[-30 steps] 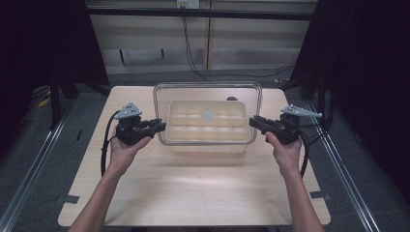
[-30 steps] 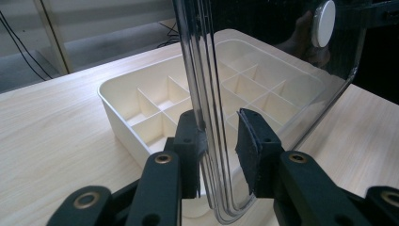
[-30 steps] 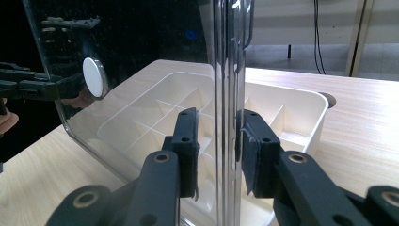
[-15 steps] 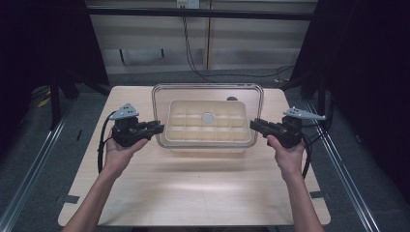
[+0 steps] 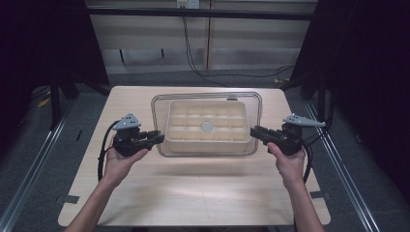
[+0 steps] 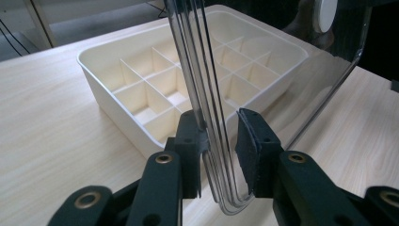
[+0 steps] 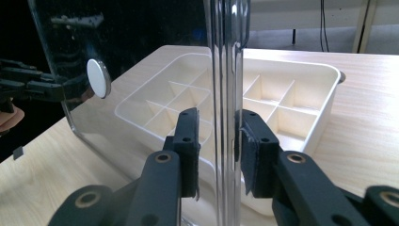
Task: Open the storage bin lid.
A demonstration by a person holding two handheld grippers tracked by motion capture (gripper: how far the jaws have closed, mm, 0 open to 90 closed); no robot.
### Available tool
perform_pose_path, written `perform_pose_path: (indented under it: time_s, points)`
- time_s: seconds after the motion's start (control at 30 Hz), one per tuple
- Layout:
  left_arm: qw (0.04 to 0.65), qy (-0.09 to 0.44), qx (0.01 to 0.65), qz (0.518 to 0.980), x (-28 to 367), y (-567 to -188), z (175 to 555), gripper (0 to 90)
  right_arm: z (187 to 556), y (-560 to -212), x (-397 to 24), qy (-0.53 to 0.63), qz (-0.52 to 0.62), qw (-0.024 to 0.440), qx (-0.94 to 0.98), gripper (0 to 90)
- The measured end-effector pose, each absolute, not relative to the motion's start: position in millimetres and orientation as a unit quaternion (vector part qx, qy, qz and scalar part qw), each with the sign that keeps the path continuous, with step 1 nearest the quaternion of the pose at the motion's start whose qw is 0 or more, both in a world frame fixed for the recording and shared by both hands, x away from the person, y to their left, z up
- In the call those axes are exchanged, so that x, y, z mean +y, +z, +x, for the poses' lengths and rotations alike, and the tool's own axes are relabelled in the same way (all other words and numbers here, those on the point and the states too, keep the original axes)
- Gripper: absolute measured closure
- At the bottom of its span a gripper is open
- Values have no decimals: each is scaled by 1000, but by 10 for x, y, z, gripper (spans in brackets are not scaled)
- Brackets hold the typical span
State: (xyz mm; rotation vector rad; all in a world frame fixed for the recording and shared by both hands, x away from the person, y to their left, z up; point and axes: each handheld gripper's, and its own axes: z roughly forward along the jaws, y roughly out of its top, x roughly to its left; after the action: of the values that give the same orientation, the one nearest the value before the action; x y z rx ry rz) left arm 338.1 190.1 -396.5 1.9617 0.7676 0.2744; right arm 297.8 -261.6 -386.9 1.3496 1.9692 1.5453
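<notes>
A clear plastic lid (image 5: 207, 94) with a white round knob (image 5: 207, 126) hangs level over a cream compartment tray (image 5: 175, 104) on the wooden table. My left gripper (image 5: 157, 139) is shut on the lid's left edge and my right gripper (image 5: 254, 131) on its right edge. In the left gripper view the lid's rim (image 6: 197, 70) stands between the pads of my left gripper (image 6: 219, 141), with the tray (image 6: 108, 89) below. In the right gripper view my right gripper (image 7: 219, 141) holds the lid's rim (image 7: 226, 70) beside the tray (image 7: 301, 66).
The light wooden table (image 5: 193, 193) has bare room in front of the tray. Metal frame rails (image 5: 38, 150) run along both sides of the table. Black cables (image 5: 193, 63) lie on the floor behind it. The person's forearms come in from the near edge.
The lid and both grippers have shifted a little toward the person in the high view, while the tray has stayed in place. Both grips are unchanged.
</notes>
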Motion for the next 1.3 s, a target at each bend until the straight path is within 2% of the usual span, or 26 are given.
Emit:
perform_pose_path:
  time_s: [0.83,1.3]
  points:
    - [459,104,317,823,1932,-4107,3144,702,2630,-3965,-2545,509,466,141,710,713]
    - [452,102,303,833,1982,-4152,2957,708,2485,-4102,-2544,511,469,114,712,715]
